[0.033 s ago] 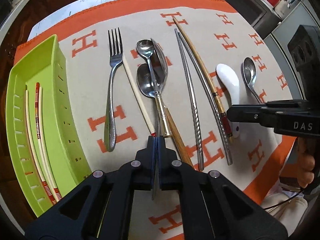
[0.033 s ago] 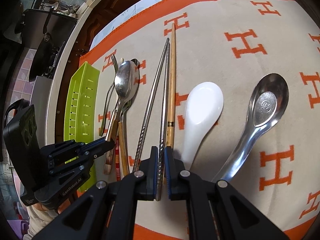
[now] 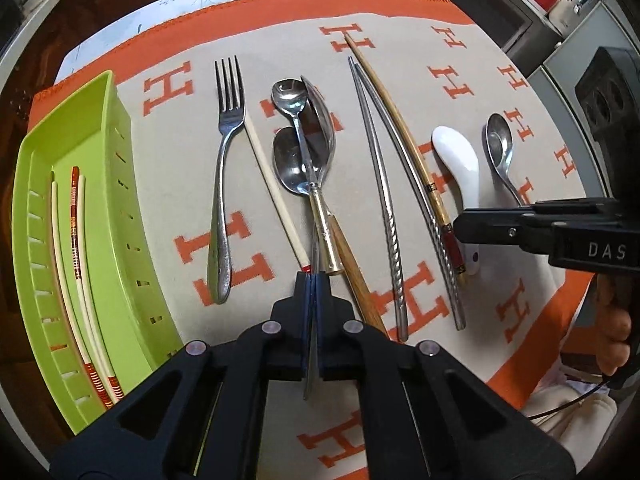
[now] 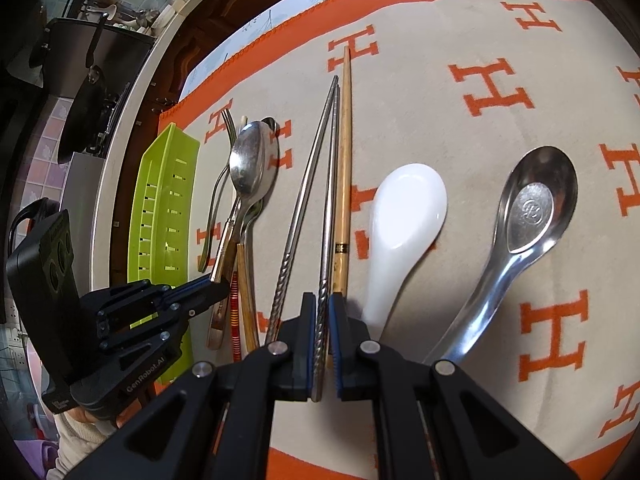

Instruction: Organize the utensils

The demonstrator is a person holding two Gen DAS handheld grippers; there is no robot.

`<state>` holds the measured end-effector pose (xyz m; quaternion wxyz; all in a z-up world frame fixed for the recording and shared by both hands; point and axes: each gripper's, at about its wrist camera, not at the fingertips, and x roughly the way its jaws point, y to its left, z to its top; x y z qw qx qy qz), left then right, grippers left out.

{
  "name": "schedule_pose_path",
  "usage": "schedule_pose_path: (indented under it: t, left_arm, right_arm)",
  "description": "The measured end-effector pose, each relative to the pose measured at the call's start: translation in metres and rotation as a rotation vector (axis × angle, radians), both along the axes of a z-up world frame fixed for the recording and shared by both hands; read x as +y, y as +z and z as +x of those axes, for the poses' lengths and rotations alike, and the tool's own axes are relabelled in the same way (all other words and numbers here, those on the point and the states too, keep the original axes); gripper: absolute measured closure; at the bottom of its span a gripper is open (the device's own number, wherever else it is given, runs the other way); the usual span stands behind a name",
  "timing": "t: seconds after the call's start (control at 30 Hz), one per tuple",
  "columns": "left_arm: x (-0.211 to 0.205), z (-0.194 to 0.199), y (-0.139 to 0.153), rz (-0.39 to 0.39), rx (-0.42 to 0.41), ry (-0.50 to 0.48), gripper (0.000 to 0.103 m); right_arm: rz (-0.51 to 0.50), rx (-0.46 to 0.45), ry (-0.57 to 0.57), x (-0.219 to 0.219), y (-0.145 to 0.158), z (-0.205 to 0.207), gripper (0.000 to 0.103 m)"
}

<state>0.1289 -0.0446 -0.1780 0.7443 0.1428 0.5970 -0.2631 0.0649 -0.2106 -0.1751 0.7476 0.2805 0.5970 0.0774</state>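
My left gripper (image 3: 312, 280) is pinched shut on a thin steel handle (image 3: 309, 360) that runs up into the spoon pile (image 3: 304, 144). Three bowls overlap there and a gilt-and-wood handle lies across them, so I cannot tell which spoon I have. My right gripper (image 4: 320, 300) is closed around the twisted grip of one steel chopstick (image 4: 322, 320), with its mate (image 4: 298, 216) just left of it and the bamboo chopstick (image 4: 343, 184) just right. Nothing has shifted between the matching pair of pictures taken at this same instant, so I judge both grasps made but neither lift begun: both utensils seem to lie on the orange-lettered cloth (image 4: 480, 40). Beyond my right fingers are the white ceramic spoon (image 4: 404, 208) and the steel soup spoon (image 4: 536, 208), apart from each other, their handle ends cut off behind my own jaws. Left of the pile lie a cream chopstick (image 3: 272, 184) and the fork (image 3: 228, 120), which touch near the fork's neck. Farthest left, the green tray (image 3: 116, 128) holds three chopsticks, two cream and one red-patterned, so most pieces remain outside it. From the right wrist its floor is hidden behind the slotted wall, and whether the steel handle is pinned under the gilt one I cannot make out.
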Motion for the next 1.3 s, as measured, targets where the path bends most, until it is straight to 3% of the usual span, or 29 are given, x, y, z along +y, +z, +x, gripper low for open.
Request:
schedule_pose_path:
  t: [0.17, 0.3, 0.53, 0.93, 1.3]
  left_arm:
    - [-0.006, 0.010, -0.010, 0.014, 0.007, -0.009, 0.102]
    - [-0.014, 0.013, -0.014, 0.040, -0.002, -0.017, 0.096]
    - [-0.019, 0.010, -0.012, 0.064, -0.072, 0.008, 0.098]
    - [-0.011, -0.029, 0.031, -0.111, -0.060, 0.032, 0.098]
    - [0.008, -0.052, 0.029, -0.078, -0.088, 0.042, 0.098]
  right_arm:
    - [-0.001, 0.003, 0.003, 0.001, -0.001, -0.001, 0.096]
    - [-0.003, 0.005, 0.003, 0.003, -0.002, -0.001, 0.096]
    - [0.000, 0.005, -0.006, 0.001, -0.003, -0.003, 0.096]
    - [-0.004, -0.006, -0.005, 0.006, 0.005, -0.011, 0.096]
    - [-0.020, -0.016, 0.012, 0.017, 0.013, -0.017, 0.096]
